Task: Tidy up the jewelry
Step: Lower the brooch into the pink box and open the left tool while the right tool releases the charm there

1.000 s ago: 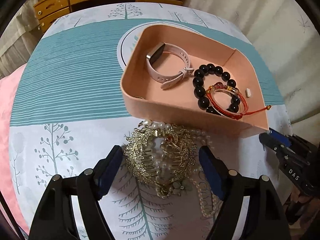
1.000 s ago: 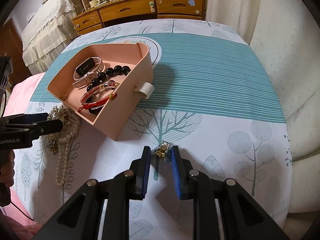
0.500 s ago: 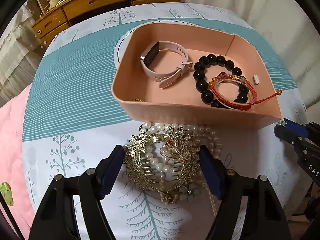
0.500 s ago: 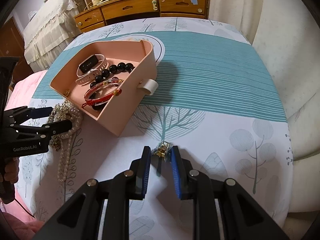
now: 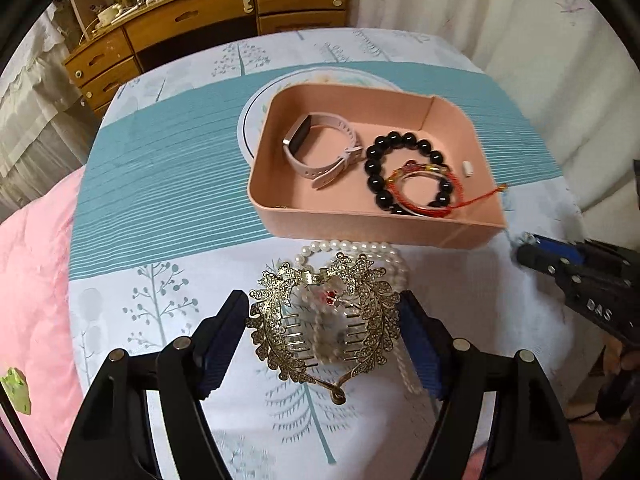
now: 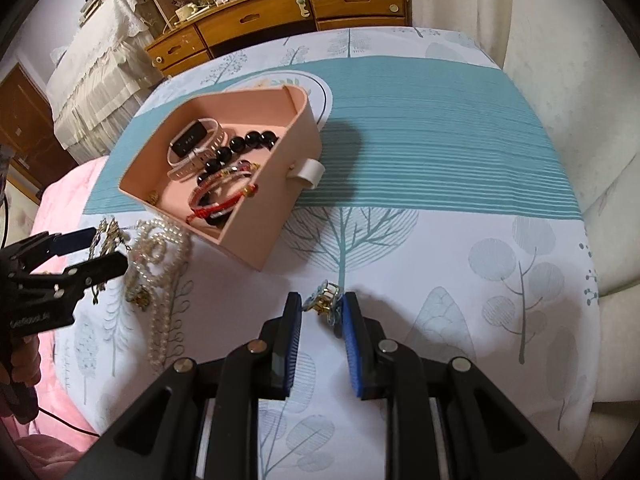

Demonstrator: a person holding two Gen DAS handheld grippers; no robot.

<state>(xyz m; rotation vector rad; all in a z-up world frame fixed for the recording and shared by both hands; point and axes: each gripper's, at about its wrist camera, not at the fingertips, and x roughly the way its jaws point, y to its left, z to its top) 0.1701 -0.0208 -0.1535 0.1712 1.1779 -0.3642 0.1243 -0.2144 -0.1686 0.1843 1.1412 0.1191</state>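
Your left tongs (image 5: 324,322) are gripping the gold hair comb (image 5: 326,324), both blue pads pressed against its sides. The comb is hanging tilted just above the pearl necklace (image 5: 360,250), which is lying on the bed (image 5: 160,160) just beside the near wall of the pink tray (image 5: 372,228). Inside the tray, a pink watch (image 5: 320,150) is sitting toward the left, with a black bead bracelet (image 5: 400,168) to its right and a red cord bracelet (image 5: 424,192) lying on top of the beads. A small gold piece (image 6: 153,198) is resting in the tray's near corner. Your right tongs (image 6: 322,308) are pinching a small gold-and-blue earring (image 6: 324,302) at their tips, just over the tree-print bedspread, well apart from the tray. A wooden dresser (image 5: 224,20) is standing beyond the bed.
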